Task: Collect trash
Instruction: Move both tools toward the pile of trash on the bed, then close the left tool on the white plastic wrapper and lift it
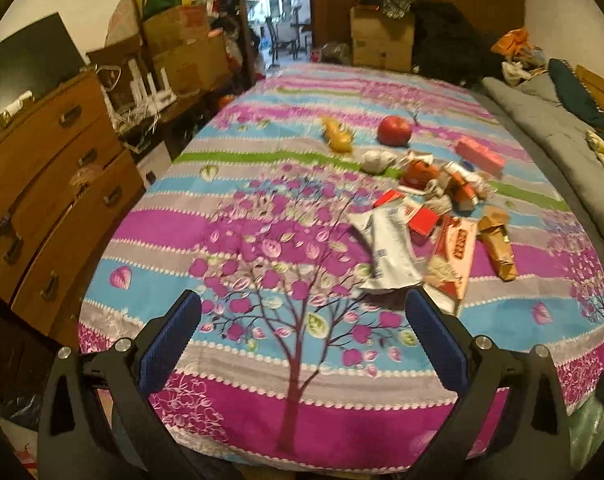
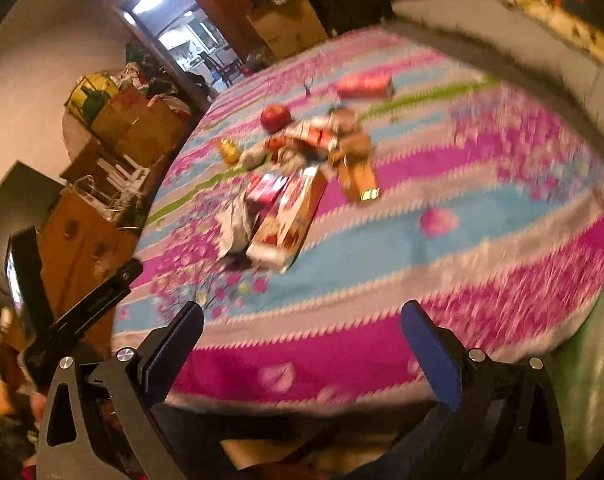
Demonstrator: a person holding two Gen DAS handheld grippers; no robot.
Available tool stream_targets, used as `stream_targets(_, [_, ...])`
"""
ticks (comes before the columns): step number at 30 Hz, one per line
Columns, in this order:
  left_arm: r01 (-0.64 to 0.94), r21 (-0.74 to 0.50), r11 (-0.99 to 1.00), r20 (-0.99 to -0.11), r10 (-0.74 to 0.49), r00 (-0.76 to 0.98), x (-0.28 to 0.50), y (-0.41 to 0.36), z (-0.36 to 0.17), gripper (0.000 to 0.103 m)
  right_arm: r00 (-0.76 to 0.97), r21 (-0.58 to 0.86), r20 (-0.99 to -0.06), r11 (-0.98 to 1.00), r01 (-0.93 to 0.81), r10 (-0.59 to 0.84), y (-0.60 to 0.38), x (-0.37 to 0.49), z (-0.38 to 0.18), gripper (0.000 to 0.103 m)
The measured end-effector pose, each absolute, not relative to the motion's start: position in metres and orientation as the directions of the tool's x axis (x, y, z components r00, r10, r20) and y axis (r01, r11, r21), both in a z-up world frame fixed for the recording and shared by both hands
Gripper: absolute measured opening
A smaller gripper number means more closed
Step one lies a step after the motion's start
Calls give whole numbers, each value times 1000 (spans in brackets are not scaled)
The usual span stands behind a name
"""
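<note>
A pile of trash lies on the bed's patterned sheet (image 1: 262, 208): a crumpled white pouch (image 1: 388, 248), a flat orange-and-white wrapper (image 1: 454, 256), a brown wrapper (image 1: 498, 244), red cartons (image 1: 420, 218) and crumpled papers (image 1: 458, 188). My left gripper (image 1: 302, 308) is open and empty, above the sheet just short of the white pouch. My right gripper (image 2: 302, 316) is open and empty near the bed's front edge. The blurred right wrist view shows the pouch (image 2: 236, 224), the flat wrapper (image 2: 290, 220) and the brown wrapper (image 2: 358, 176) ahead of it.
A red apple (image 1: 395, 130), a yellow object (image 1: 338, 134), a pink box (image 1: 480, 156) and a white ball (image 1: 376, 160) lie behind the pile. A wooden dresser (image 1: 50, 200) and stacked boxes (image 1: 182, 52) stand left. A grey quilt (image 1: 550, 120) lies right.
</note>
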State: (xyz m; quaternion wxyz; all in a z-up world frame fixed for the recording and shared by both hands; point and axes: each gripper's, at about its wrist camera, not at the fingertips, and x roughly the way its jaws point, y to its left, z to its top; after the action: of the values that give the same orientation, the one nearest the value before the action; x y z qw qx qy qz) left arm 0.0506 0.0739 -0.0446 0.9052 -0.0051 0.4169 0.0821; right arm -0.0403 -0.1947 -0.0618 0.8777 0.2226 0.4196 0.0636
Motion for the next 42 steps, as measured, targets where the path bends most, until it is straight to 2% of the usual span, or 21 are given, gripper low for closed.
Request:
stream_targets(3, [-169, 23, 985, -797, 120, 592, 56, 89, -53, 98, 639, 450, -705, 891, 67, 308, -195, -26, -57, 98])
stream_targets(9, [-178, 44, 983, -800, 141, 583, 55, 96, -64, 98, 636, 440, -715, 894, 86, 291, -198, -10, -67, 98])
stream_targets(13, [-152, 17, 988, -813, 102, 573, 64, 93, -69, 98, 635, 342, -744, 935, 94, 208, -202, 11, -80, 98])
stream_targets(21, [-27, -102, 994, -824, -70, 562, 114, 57, -78, 98, 631, 375, -754, 908, 187, 181, -232, 22, -92, 98])
stream_targets(31, [-27, -99, 995, -845, -70, 531, 174, 31, -105, 98, 555, 404, -800, 889, 216, 229, -225, 14, -127, 98])
stream_targets(42, [-45, -71, 996, -859, -38, 510, 187, 29, -121, 98, 538, 405, -808, 890, 209, 242, -219, 13, -129, 98])
